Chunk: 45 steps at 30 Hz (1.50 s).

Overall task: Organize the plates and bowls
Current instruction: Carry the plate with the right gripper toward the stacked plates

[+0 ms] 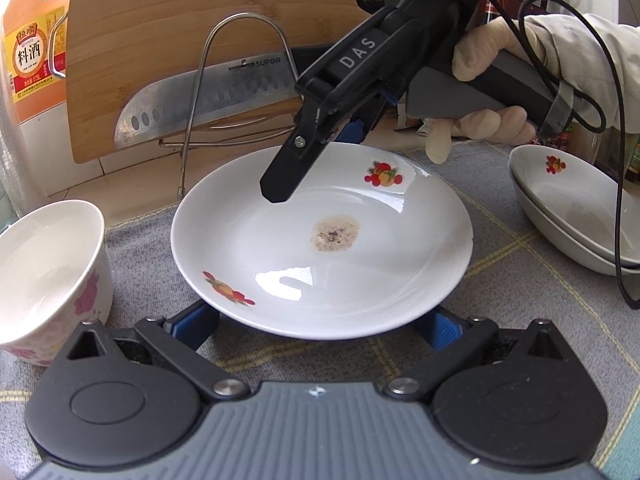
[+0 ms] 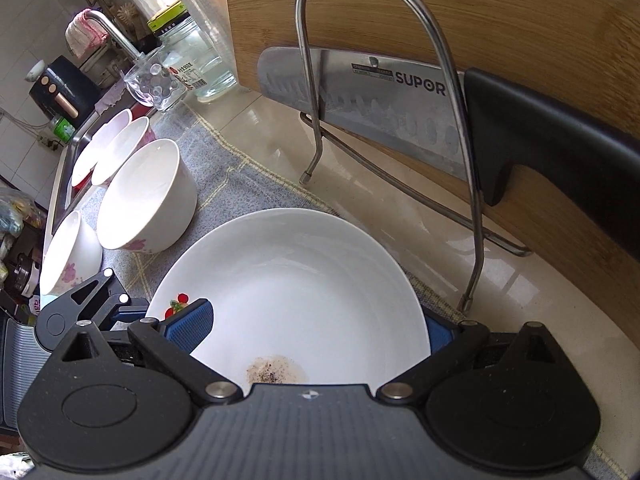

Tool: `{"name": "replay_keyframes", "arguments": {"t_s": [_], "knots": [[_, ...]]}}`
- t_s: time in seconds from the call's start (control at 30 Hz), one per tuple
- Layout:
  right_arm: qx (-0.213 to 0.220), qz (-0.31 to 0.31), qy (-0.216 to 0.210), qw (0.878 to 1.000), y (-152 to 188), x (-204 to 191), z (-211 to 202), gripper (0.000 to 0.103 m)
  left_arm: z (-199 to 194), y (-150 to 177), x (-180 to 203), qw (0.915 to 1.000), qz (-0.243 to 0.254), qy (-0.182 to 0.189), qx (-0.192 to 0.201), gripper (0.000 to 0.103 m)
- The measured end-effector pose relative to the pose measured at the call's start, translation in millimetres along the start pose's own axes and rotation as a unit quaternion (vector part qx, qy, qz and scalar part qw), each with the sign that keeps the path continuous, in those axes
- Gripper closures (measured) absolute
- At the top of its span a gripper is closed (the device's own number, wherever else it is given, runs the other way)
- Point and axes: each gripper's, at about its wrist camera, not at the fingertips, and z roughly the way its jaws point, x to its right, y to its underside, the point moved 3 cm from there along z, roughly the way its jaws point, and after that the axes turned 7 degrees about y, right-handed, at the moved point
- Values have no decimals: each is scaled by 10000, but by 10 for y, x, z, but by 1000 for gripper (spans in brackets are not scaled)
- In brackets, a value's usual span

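A white plate [image 1: 320, 240] with fruit decals and a brown stain in its middle lies on the grey cloth [image 1: 500, 320]. My left gripper [image 1: 318, 328] is open, its blue pads [image 1: 196, 324] spread wide at the plate's near edge, which hides the tips. A gloved hand holds my right gripper [image 1: 316, 156] at the plate's far rim. One black finger [image 1: 280, 184] hangs above the plate and the other sits behind the rim. In the right wrist view the right gripper [image 2: 312, 324] is open and the plate [image 2: 288, 280] fills the gap between its fingers.
Two like plates are stacked [image 1: 572, 216] at the right. Flowered bowls [image 2: 144, 200] stand in a row toward the sink, one [image 1: 48, 272] close by on my left. Behind the plate are a wire rack [image 2: 384, 80], a knife [image 2: 360, 96], a cutting board [image 1: 200, 20] and a bottle [image 1: 32, 52].
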Motion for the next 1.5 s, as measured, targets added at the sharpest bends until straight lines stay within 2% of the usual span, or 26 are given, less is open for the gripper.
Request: {"name": "replay_keyframes", "arguments": {"t_s": [0.27,1.07,1.5], "knots": [[-143,103,-76,9998,-33,26,8,0,-11,1,31,9999,91,-53,24,0],[-146,119,37,9998,87,-107,-63,0,-34,-36,-26,9997,177,-24,-149,1],[-40,205,52,9998,239,-272,-290,0,-170,-67,56,9993,326,62,-188,1]]}}
